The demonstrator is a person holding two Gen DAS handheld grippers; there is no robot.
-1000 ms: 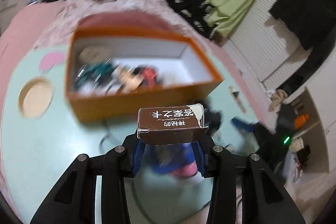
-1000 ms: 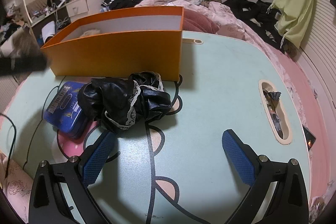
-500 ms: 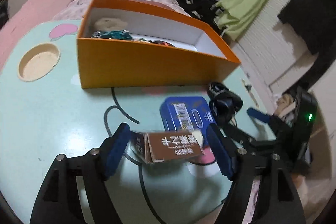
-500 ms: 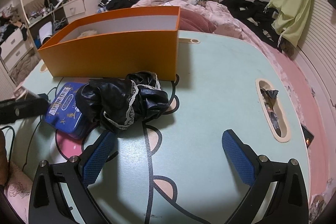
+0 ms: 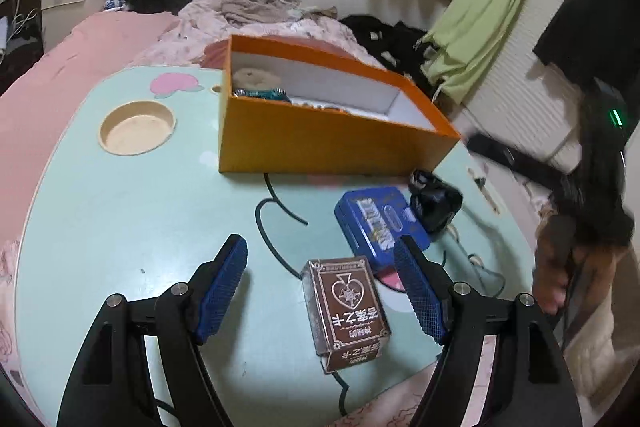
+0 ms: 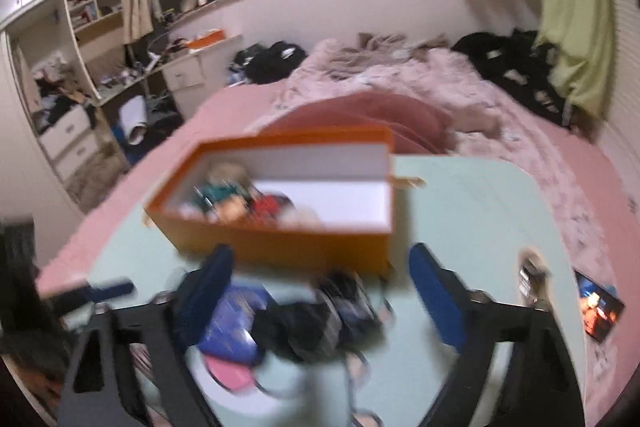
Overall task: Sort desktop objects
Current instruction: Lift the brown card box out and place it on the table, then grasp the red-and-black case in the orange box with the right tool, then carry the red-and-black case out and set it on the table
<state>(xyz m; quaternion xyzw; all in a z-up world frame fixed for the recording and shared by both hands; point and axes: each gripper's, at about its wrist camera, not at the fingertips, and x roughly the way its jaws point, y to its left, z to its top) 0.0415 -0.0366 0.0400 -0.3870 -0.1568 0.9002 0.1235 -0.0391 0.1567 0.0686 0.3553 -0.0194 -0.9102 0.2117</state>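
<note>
A brown card box (image 5: 346, 311) lies flat on the mint table (image 5: 120, 227), between the fingers of my open left gripper (image 5: 320, 247) and touching neither pad. Beyond it sit a blue tin (image 5: 378, 223) and a crumpled black cloth (image 5: 436, 199), both in front of the open orange box (image 5: 320, 143), which holds several small items. The right wrist view is blurred. My right gripper (image 6: 322, 255) hangs above the table with its jaws closing. The black cloth (image 6: 316, 323) and blue tin (image 6: 228, 323) lie below and between the fingers, and neither is pressed by the pads.
The table has a round recess (image 5: 136, 125) at the far left and a narrow slot (image 6: 528, 279) near its right edge. A lit phone (image 6: 600, 311) lies past that edge. A bed with pink bedding (image 6: 400, 79) and dark clothes stands behind the table.
My left gripper opened and let go of the brown card box, which now lies on the table. My right gripper rose and its jaws narrowed, so it sees into the orange box.
</note>
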